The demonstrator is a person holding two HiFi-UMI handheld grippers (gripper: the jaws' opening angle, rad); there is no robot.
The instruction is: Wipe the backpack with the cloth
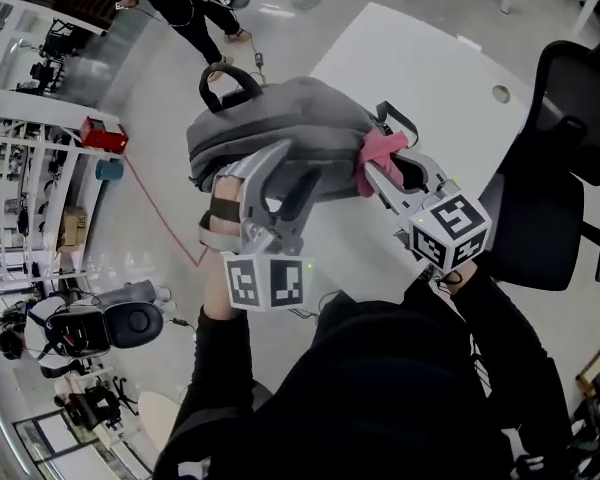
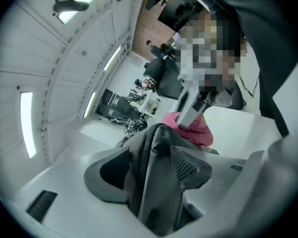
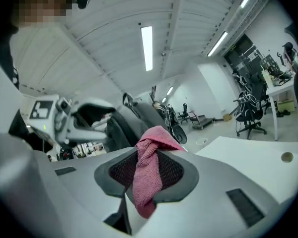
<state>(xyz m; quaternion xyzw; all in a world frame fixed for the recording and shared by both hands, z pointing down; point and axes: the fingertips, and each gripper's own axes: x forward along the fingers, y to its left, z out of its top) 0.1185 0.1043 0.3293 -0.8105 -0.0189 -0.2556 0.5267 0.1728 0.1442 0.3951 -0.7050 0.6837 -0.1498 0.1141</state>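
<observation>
Pale floor and a white desk (image 1: 420,63) form the background, with the work held up in front of them. Nearest, at lower centre of the head view, the left gripper (image 1: 280,193) has a thick fold of the soft grey fabric backpack (image 1: 280,123) between its jaws. In its own view the fold fills the gap, so it looks clamped, though contact at one pad is hard to make out. At right centre, the right gripper (image 1: 375,180) is closed tight on the crumpled pink knitted cloth (image 1: 378,150), which touches the backpack's right flank. Farther off, the bag's black carry handle (image 1: 230,83) points to the upper left. To wipe well, the left hold should be firm so the soft shell cannot sag away. The bunched cloth should press flat and travel in long overlapping strokes toward the handle, with the bag turned to expose fresh panels.
</observation>
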